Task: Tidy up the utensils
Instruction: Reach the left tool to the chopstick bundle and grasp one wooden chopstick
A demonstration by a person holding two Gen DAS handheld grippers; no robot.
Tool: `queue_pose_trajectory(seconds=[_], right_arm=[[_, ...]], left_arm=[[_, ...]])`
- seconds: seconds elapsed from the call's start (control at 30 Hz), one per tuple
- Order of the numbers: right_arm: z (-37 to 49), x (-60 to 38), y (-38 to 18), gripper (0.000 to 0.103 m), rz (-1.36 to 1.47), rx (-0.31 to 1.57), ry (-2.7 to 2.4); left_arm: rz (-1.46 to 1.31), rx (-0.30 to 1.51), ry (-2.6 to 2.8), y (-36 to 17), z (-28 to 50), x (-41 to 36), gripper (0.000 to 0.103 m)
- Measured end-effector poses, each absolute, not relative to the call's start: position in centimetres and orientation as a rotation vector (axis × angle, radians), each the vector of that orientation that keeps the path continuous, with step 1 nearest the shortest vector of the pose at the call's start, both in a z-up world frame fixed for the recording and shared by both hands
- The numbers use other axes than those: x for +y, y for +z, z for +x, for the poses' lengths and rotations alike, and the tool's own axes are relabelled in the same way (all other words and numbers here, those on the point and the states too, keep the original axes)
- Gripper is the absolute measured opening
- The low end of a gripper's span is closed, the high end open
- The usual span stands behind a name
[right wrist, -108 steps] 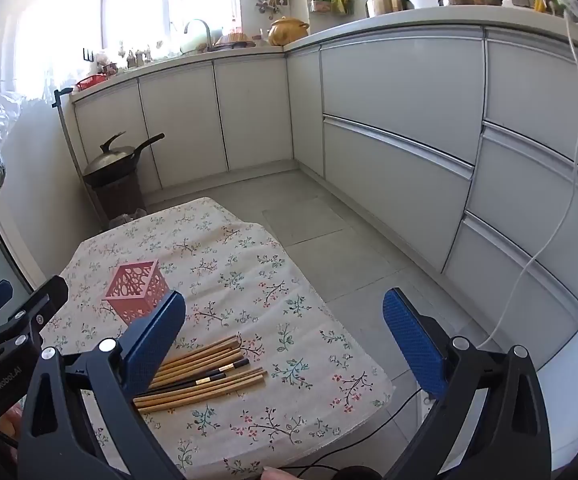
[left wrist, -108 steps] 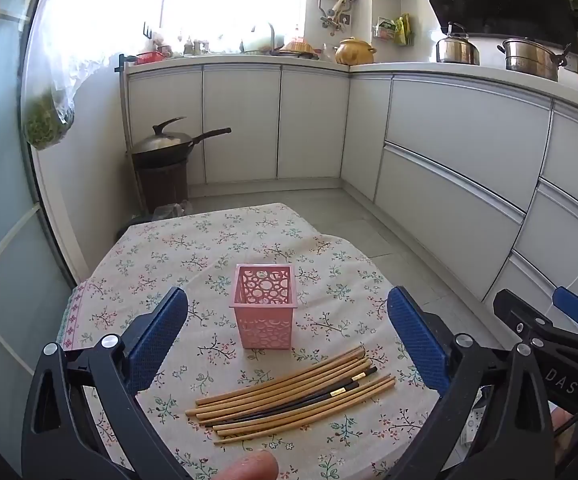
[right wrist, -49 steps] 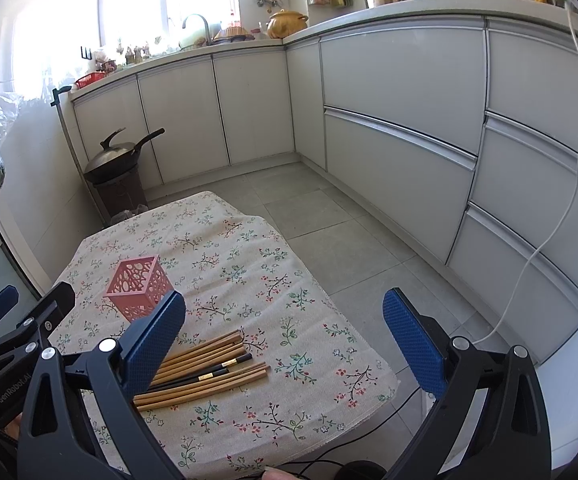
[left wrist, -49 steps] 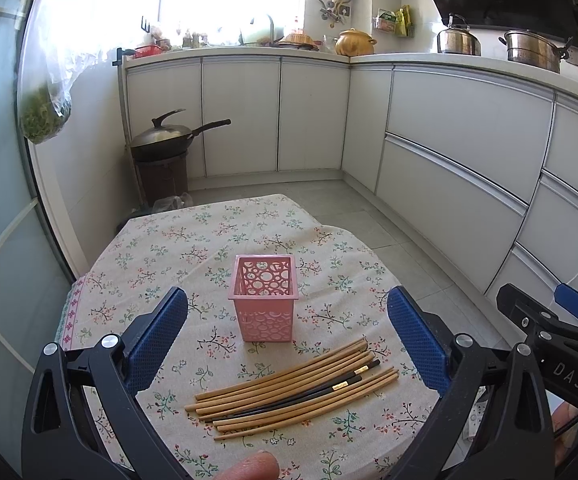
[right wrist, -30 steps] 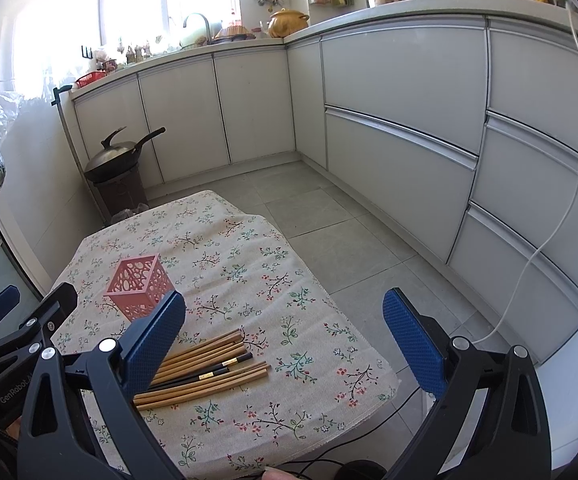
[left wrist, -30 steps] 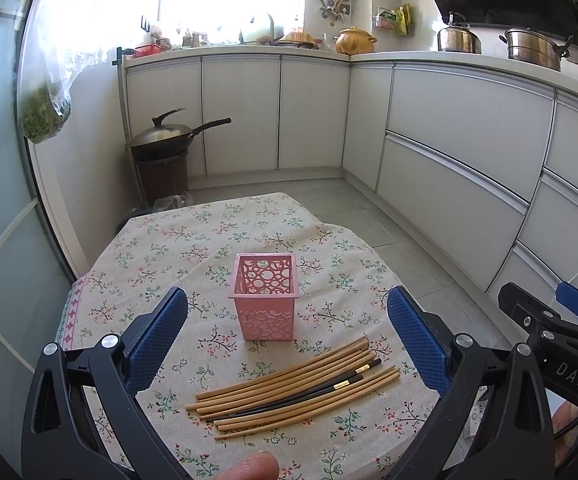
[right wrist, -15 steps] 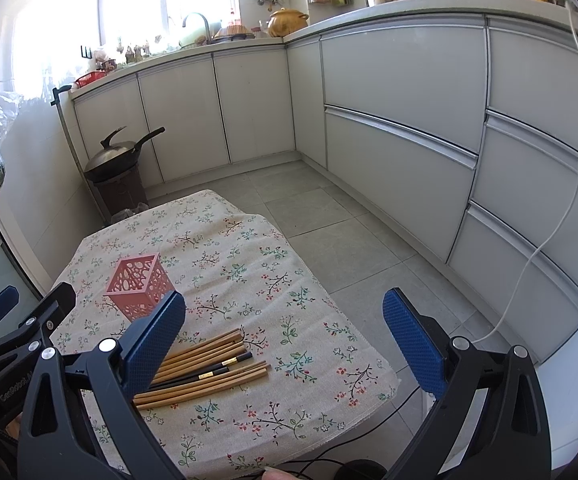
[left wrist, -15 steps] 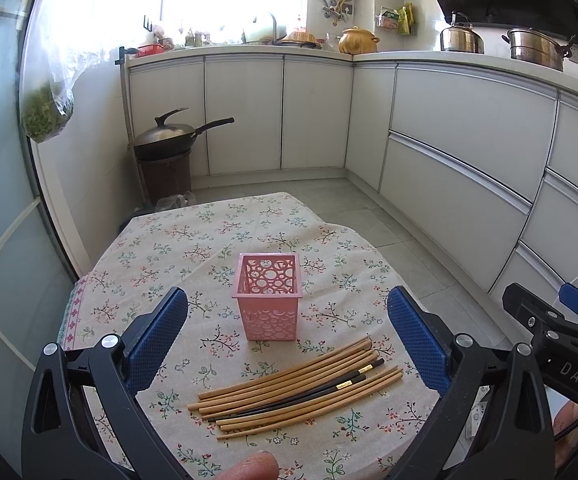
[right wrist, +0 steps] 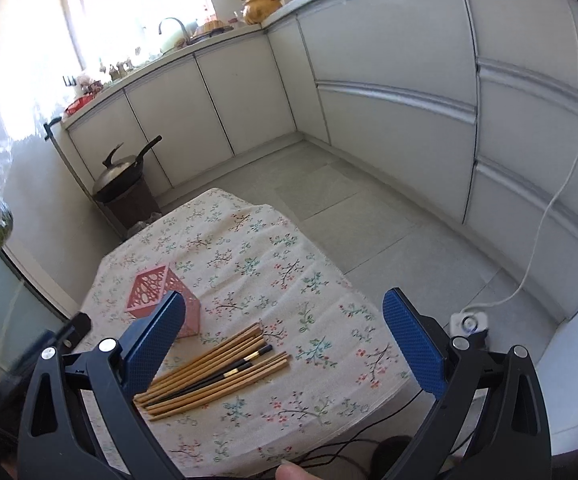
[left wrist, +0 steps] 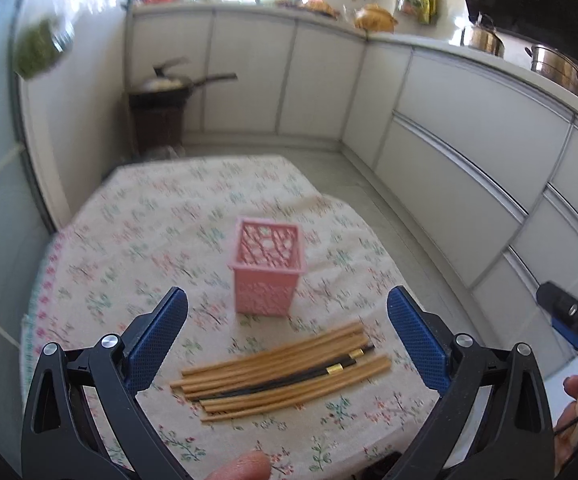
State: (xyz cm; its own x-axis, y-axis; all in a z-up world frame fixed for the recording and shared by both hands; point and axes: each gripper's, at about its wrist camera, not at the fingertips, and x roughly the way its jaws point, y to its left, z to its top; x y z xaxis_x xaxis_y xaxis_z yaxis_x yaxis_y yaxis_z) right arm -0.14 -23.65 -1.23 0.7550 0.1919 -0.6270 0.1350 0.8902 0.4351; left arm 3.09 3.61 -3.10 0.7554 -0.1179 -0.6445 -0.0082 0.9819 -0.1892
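A pink lattice holder (left wrist: 267, 270) stands upright and empty on the flowered tablecloth (left wrist: 137, 240); it shows too in the right wrist view as the holder (right wrist: 151, 294), partly behind a blue finger pad. Just in front of it lies a bundle of several wooden chopsticks with a black pair among them (left wrist: 285, 368), the same chopsticks (right wrist: 217, 370) seen from the right. My left gripper (left wrist: 287, 338) hovers open above the bundle, holding nothing. My right gripper (right wrist: 285, 338) is open too, above the chopsticks' right end.
White kitchen cabinets (right wrist: 389, 92) run along the back and right. A covered wok on a dark stand (right wrist: 123, 184) sits beyond the table's far edge. A white cable and plug (right wrist: 469, 322) lie on the floor to the right. The table's near edge (right wrist: 329, 428) drops off.
Both grippers have tilted downward and moved closer to the table, the left view blurred by motion. The chopsticks and holder have not moved. Both stay open.
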Motion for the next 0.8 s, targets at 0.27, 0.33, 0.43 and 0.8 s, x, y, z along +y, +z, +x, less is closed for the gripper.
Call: queue_pose_trajectory(seconds=[0.27, 0.33, 0.43, 0.8], right_arm=[[1.9, -28.5, -6.9, 0.096, 1.083, 0.961, 0.291], [1.9, -28.7, -6.9, 0.096, 1.121, 0.960, 0.308], [2.0, -29.6, -6.6, 0.096, 1.155, 0.955, 0.325], [2.6, -32.5, -6.6, 0.096, 1.212, 0.972, 0.335]], left_arm=[[0.007, 1.062, -0.414, -9.0, 6.1, -2.5, 0.096], [0.102, 1.123, -0.485, -10.0, 6.2, -4.5, 0.096], [0.329, 1.175, -0.580, -11.6, 6.3, -8.1, 0.096], [0.343, 1.339, -0.981, -14.7, 10.3, -12.6, 0.090]])
